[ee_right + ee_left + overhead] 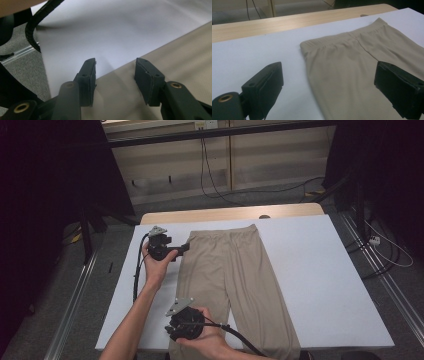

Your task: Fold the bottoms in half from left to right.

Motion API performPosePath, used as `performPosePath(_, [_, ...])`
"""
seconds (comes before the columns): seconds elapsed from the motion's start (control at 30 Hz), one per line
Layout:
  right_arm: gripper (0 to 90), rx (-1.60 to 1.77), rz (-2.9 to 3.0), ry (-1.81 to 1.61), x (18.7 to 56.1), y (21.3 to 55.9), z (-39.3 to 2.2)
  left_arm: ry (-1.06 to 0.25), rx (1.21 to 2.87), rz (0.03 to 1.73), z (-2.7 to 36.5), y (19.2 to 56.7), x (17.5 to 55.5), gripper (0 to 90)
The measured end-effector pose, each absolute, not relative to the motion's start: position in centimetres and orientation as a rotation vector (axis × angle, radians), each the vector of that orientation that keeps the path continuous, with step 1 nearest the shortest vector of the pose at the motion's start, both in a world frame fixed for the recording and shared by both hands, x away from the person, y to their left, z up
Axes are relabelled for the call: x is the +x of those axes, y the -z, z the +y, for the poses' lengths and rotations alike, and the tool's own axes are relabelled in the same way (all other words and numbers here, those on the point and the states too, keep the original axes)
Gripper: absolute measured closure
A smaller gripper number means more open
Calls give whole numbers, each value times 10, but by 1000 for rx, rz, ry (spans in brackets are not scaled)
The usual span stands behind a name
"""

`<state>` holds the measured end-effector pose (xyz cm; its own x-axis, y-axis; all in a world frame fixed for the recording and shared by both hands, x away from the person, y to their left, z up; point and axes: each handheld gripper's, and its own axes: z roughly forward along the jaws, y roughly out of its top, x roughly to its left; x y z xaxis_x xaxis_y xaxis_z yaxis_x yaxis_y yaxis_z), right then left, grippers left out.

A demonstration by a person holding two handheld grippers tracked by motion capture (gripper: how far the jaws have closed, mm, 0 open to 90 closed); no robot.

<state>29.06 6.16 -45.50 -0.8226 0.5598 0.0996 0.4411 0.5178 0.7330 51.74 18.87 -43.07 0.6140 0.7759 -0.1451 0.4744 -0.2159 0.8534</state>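
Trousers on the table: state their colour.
The trousers are plain beige, clearest in the high view.

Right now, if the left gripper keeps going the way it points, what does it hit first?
Most likely the beige stretch-fabric trousers: the left gripper has its jaws wide open, straddling their side edge just below the waistband, over the white table cover. How much height remains is unclear.

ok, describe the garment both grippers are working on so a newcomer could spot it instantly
On the white table, look left of centre: beige trousers lie flat, elastic waistband at the far end, legs running toward the person. The left gripper sits at their waist edge, the right gripper at a leg edge. Nothing else there is cloth.
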Motion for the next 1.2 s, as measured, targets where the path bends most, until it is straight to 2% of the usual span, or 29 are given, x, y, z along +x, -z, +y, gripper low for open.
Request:
performPosePath(0.03, [552, 877, 2646, -1216, 288, 453, 63, -395, 1864, 1000, 188, 430, 517, 94])
performPosePath(0.33, [532, 821, 2577, -1098, 272, 457, 75, -400, 1866, 1012, 187, 432, 516, 100])
performPosePath(0.53, [563, 828, 2593, -1066, 274, 455, 76, -396, 1868, 1027, 187, 432, 517, 107])
performPosePath(0.6, [585, 834, 2596, -1069, 275, 455, 76, -389, 1872, 1025, 188, 432, 517, 103])
performPosePath(0.63, [651, 843, 2601, -1070, 278, 454, 73, -384, 1871, 1036, 191, 432, 517, 100])
performPosePath(0.87, [754, 857, 2595, -1079, 280, 454, 70, -390, 1873, 1060, 193, 432, 519, 97])
performPosePath(0.9, [785, 866, 2596, -1083, 281, 454, 69, -393, 1873, 1063, 193, 432, 519, 97])
performPosePath(0.93, [894, 877, 2597, -1107, 282, 455, 65, -395, 1875, 1071, 194, 432, 519, 97])
performPosePath(1.17, [900, 940, 2609, -1152, 284, 453, 59, -400, 1877, 1104, 197, 434, 524, 115])
performPosePath(1.2, [900, 939, 2622, -1157, 284, 452, 57, -398, 1881, 1108, 199, 435, 526, 147])
